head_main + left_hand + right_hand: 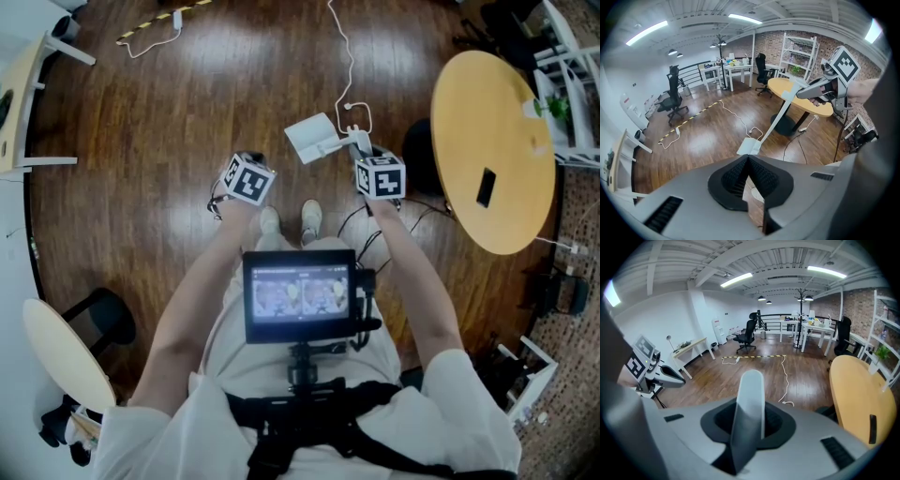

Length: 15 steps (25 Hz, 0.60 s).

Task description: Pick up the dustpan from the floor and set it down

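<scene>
Dustpan (314,139): white, with a long handle. Its flat pan lies just ahead of the person's shoes (309,221), low over the wooden floor (159,122). In the left gripper view the pan sits at floor level and the handle slants up and to the right. Whether the pan touches the boards cannot be told.

Handle (749,399): a pale, flat strip running from the pan up into the right tongs (749,423). These are clamped on it. In the right gripper view it stands between the two dark pads and rises beyond their tips.

Left tongs (748,158): pressed together, the pad tips meeting, with nothing between them. In the head view they hang to the left of the pan, apart from it and level with the right tongs. Each set of tongs bears its marker cube on top.

White cable (349,66): snakes over the floor beyond the pan, and its near end loops close to the right tongs.

Round yellow tabletop (492,141): stands to the person's right, well apart from the dustpan. A dark flat object (486,187) lies on it.

Striped yellow-and-black strip (155,21): lies on the far floor, up and to the left in the head view.

Small screen (300,295): mounted at the person's chest, between the two forearms.

Background, left gripper view: a black office chair (672,96) at the left and a white shelf rack (799,51) against the brick wall behind the tabletop.
</scene>
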Each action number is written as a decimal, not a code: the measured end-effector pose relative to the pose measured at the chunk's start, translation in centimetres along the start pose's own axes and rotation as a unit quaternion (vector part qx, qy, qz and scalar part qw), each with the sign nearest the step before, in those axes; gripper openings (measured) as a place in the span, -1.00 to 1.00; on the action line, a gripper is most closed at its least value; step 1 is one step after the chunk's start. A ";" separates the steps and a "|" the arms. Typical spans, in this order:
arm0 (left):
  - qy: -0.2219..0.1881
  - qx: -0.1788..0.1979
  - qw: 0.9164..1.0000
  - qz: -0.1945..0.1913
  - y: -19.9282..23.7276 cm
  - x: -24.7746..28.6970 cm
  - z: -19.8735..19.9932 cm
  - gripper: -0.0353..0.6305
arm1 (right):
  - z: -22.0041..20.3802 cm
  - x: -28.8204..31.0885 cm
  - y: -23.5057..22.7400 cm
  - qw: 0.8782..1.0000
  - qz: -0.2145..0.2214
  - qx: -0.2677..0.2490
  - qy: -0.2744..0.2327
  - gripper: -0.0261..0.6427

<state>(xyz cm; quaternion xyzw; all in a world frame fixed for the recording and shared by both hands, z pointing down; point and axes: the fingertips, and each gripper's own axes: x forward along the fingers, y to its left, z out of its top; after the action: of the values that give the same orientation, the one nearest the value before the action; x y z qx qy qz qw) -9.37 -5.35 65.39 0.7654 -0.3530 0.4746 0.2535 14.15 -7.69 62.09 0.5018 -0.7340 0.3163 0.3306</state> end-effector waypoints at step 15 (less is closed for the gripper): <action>-0.032 -0.010 0.999 -0.005 0.8 -0.7 3.0 -0.91 | 3.1 -2.4 0.2 1.000 0.000 -0.003 -0.019 -0.67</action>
<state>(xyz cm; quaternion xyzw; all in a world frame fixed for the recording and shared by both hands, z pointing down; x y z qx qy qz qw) -8.56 -7.86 63.56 0.7796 -0.3618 0.4446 0.2524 14.09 -8.82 58.34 0.5070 -0.7410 0.3044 0.3181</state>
